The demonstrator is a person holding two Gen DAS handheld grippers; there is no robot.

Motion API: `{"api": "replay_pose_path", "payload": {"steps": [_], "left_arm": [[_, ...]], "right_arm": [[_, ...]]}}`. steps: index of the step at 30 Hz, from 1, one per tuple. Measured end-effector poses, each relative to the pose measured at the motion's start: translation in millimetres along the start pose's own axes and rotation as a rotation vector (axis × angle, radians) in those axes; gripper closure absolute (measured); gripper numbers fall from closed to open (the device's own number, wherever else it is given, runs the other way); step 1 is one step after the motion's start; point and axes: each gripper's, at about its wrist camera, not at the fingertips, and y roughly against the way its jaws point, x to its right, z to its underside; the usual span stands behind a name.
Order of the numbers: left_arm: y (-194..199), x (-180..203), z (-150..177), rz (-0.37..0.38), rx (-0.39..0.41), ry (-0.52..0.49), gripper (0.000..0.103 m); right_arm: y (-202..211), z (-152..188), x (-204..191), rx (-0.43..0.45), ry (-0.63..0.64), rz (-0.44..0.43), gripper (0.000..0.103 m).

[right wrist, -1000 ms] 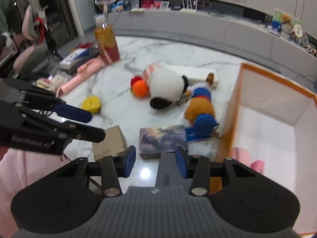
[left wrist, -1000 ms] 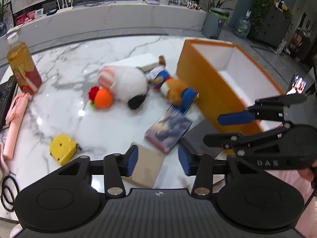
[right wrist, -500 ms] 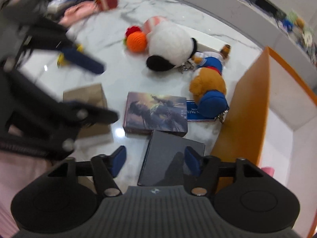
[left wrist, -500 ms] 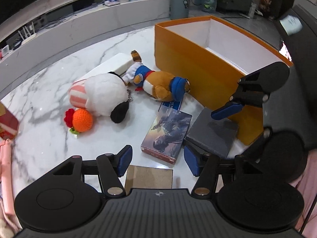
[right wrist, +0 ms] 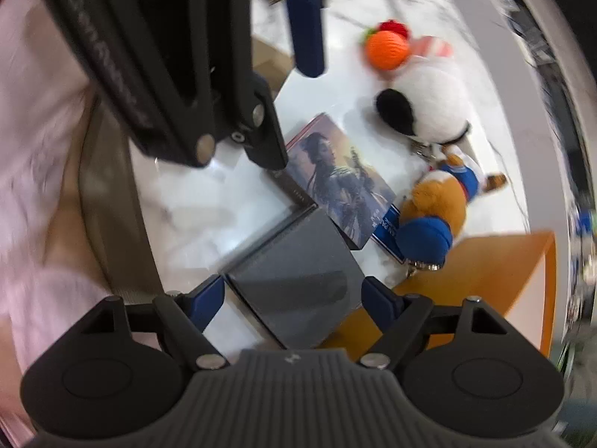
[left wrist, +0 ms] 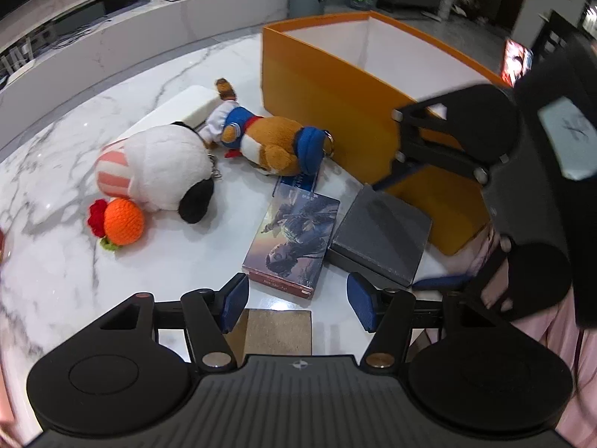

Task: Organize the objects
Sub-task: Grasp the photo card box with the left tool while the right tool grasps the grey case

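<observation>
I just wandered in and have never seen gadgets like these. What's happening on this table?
A person is tidying a marble table with a handheld two-finger gripper in each hand. The right gripper is open, its fingers straddling a dark grey box that lies beside a big orange bin; whether they touch it yet is unclear. The left gripper hangs open above a small brown box, holding nothing. Two plush toys, a crocheted orange ball and a picture-covered book lie out on the table.
</observation>
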Motion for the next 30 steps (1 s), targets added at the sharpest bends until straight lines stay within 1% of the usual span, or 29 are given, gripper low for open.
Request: {"api": "replay_pose_path", "payload": {"steps": [3,6,8,10,13,18,21,22,25,26,30], "left_arm": [[-8.4,-2.5,-5.6,0.011,-0.023,-0.052,0.033],[-18.7,-5.6,-12.6,0.020,-0.046,-0.110,0.030],[-26.1,-7.1,-17.6,0.024,-0.063,-0.144,0.027],[-34.8,-9.7,-21.9,0.037,-0.088,-0.178,0.027],[-49.2,-12.9,-27.0,0.038,-0.123,-0.211,0.027],[-62.3,-14.4,-32.2,0.067,-0.143,-0.228,0.027],[-70.1,-11.9,-32.8,0.077,-0.164,-0.245,0.027],[-72.8,-11.2,-32.6,0.073,-0.173,-0.249,0.027],[-76.6,-12.8,-31.7,0.070,-0.185,-0.220,0.034],[-76.1,-13.4,-31.9,0.062,-0.183,-0.205,0.036],[-72.9,-16.7,-29.9,0.038,-0.184,-0.125,0.037]], "right_arm": [[-6.7,-1.0,10.7,-0.021,0.071,-0.052,0.019],[-12.3,-3.5,20.5,-0.038,0.086,-0.115,0.019],[-14.0,-5.1,24.1,-0.046,0.090,-0.143,0.019],[-15.5,-6.6,26.9,-0.052,0.082,-0.166,0.018],[-17.1,-8.3,28.2,-0.055,0.083,-0.175,0.016],[-16.1,-8.8,27.9,-0.042,0.049,-0.163,0.015],[-17.7,-9.5,24.6,-0.031,0.041,-0.147,0.012],[-19.1,-10.6,22.2,-0.033,0.046,-0.138,0.012],[-18.4,-13.3,19.1,-0.043,0.053,-0.125,0.013],[-17.8,-13.3,20.0,-0.043,0.038,-0.125,0.014],[-13.5,-12.4,29.3,-0.026,-0.086,-0.136,0.016]]}}
